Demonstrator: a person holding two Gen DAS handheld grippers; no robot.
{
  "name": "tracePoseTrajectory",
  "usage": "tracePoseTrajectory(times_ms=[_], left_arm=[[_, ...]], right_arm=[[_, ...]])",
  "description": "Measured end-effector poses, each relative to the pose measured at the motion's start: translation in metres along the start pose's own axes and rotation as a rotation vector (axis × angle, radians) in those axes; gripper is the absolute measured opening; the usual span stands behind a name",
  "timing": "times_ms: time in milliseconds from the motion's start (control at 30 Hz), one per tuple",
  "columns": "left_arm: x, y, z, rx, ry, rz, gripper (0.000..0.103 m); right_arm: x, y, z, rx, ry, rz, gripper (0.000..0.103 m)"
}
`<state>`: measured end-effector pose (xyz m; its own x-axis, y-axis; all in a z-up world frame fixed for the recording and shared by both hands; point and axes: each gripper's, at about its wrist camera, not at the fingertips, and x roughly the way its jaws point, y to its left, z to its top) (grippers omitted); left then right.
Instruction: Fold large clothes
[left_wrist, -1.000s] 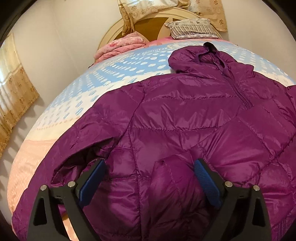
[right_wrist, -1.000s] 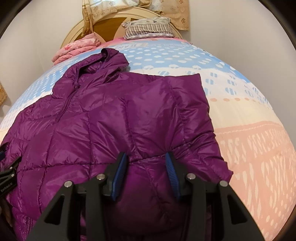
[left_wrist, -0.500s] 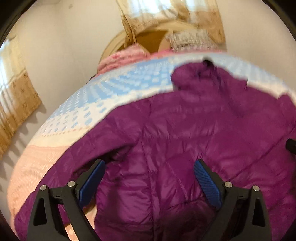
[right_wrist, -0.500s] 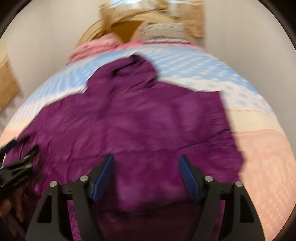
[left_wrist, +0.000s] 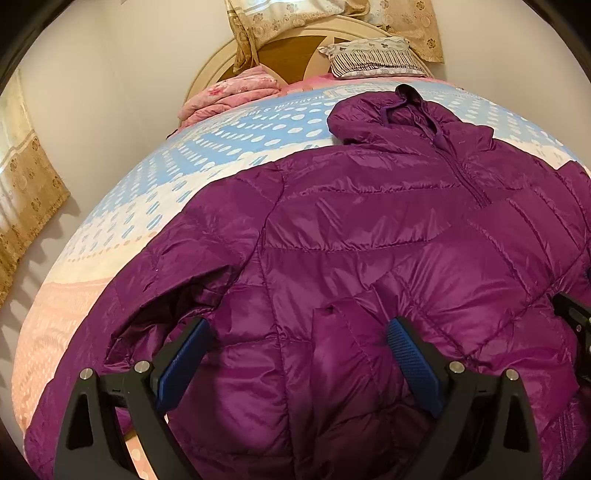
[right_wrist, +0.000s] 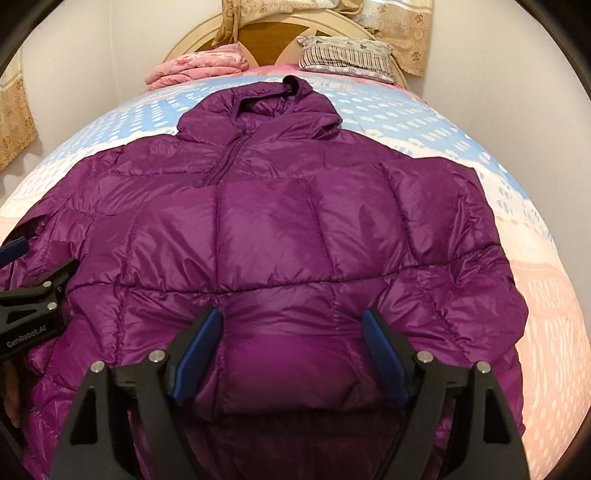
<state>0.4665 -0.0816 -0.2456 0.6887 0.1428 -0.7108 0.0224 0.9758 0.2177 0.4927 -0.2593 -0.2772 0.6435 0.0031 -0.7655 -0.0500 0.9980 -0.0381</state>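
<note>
Since the right sleeve was let go a moment ago, the purple jacket lies flat on the bed, sleeve folded across its front. Free bedspread remains at both sides. The left gripper and right gripper both hover open, holding nothing.

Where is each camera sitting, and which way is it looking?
Left wrist: sits on the left tongs, looks along the bed over the purple jacket toward the headboard; its own open blue fingers show, and the right tongs peek in at the right edge.
Right wrist: sits on the right tongs, looks the same way over the jacket's right half; its open fingers show, with the left tongs at the left edge.
Both share: the jacket, its hood, pink blanket, striped pillow.
</note>
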Motion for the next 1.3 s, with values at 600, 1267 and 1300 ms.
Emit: tracePoseTrajectory(times_ms=[600, 1267, 1300], left_arm=[[-0.088, 0.164, -0.057, -0.145, -0.081, 0.125, 0.097], [-0.099, 0.338, -0.176, -0.47, 0.078, 0.218, 0.009], [-0.107, 0.336, -0.165, -0.463, 0.048, 0.225, 0.008]], right_arm=[[-0.078, -0.007, -0.037, -0.023, -0.034, -0.037, 0.09], [-0.133, -0.029, -0.084, 0.088, -0.123, -0.08, 0.091], [-0.133, -0.033, -0.084, 0.093, -0.124, -0.089, 0.091]])
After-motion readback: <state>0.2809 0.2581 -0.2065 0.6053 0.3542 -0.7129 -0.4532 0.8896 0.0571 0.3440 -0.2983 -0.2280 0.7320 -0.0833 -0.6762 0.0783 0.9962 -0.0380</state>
